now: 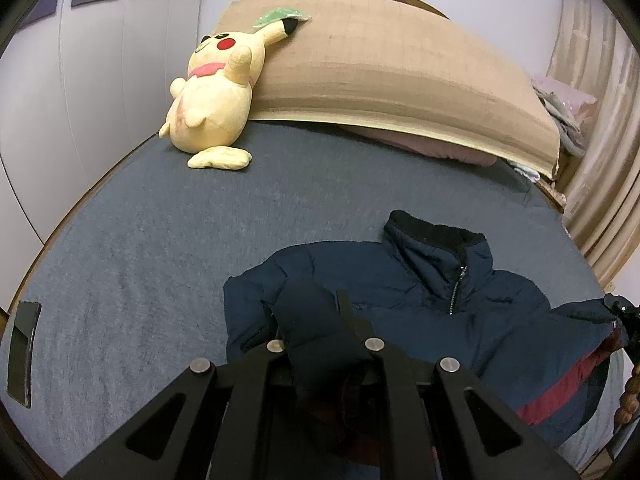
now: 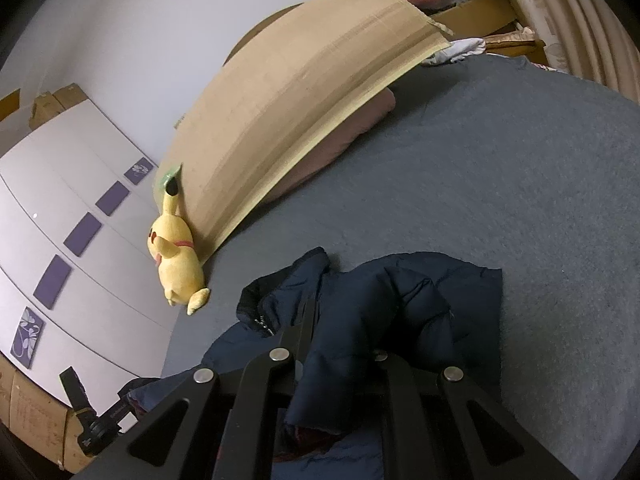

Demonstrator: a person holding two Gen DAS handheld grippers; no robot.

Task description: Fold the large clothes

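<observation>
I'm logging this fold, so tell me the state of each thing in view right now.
jacket: on the bed, zipped at the collar, both ends lifted
left gripper: shut on jacket fabric
right gripper: shut on jacket fabric
plush toy: leaning on the cardboard

Grey-blue bed (image 1: 160,240), white wardrobe (image 1: 100,60), beige curtain (image 1: 600,120), yellow plush toy (image 1: 212,92)

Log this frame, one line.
left tool: shut on jacket | right tool: shut on jacket | bed: jacket partly lifted
</observation>
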